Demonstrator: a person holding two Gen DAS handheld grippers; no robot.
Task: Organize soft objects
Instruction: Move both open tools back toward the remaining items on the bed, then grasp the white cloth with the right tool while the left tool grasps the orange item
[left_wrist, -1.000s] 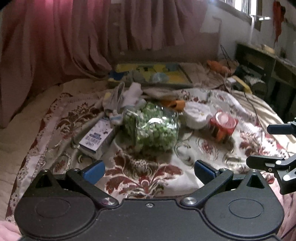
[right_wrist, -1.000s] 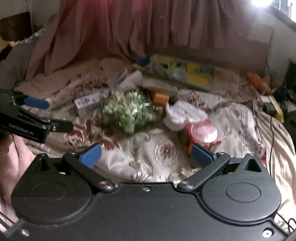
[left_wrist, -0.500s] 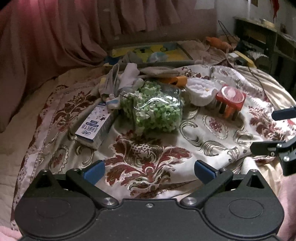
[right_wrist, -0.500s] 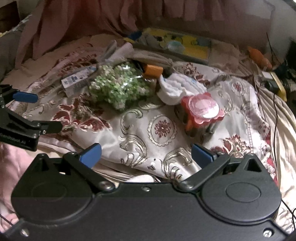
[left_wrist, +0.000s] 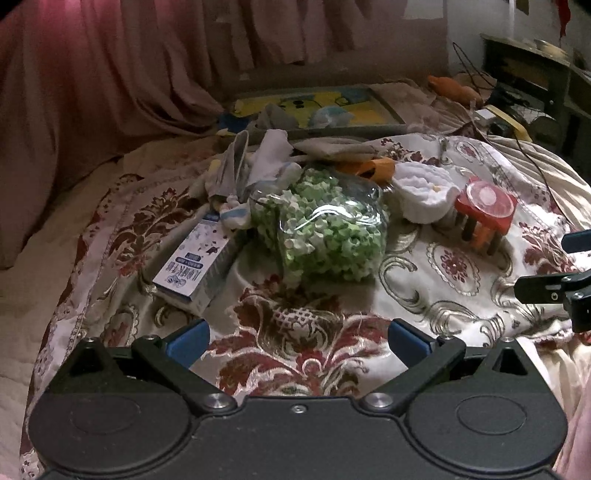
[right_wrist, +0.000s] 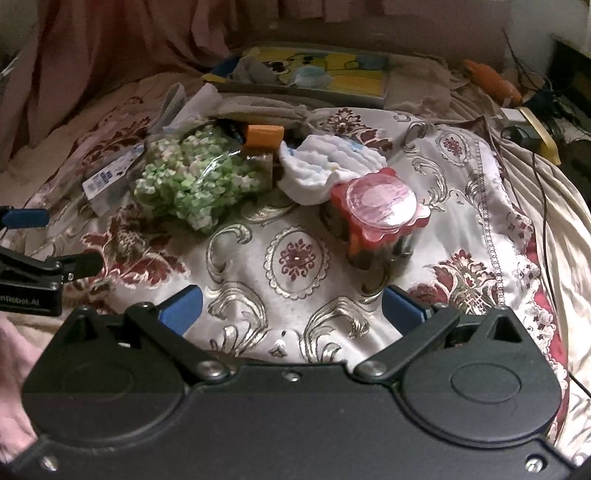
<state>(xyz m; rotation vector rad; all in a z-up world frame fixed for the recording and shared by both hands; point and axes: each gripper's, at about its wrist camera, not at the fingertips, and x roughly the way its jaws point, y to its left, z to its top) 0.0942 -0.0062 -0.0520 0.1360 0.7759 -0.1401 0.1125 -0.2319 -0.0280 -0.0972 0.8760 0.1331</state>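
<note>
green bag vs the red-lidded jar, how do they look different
The green bag is clear, crinkly plastic, slumped and lumpy, full of small green and white pieces. The red-lidded jar is rigid, with a scalloped red lid and dark and orange items showing through its clear wall. The bag is bulkier and sits left of the jar, with the white cloth between them. Both rest on the patterned bedspread, ungripped.

White socks (left_wrist: 424, 197) – crumpled, bag-side, on bedspread

Left wrist view. Clear bag of green pieces (left_wrist: 325, 229) on the patterned cloth (left_wrist: 436, 280); blue-white carton (left_wrist: 195, 266) just left of it, white cloth bundle (left_wrist: 424, 195) and red-lidded container (left_wrist: 484, 210) right, left gripper (left_wrist: 297, 341) spread open below.
</note>
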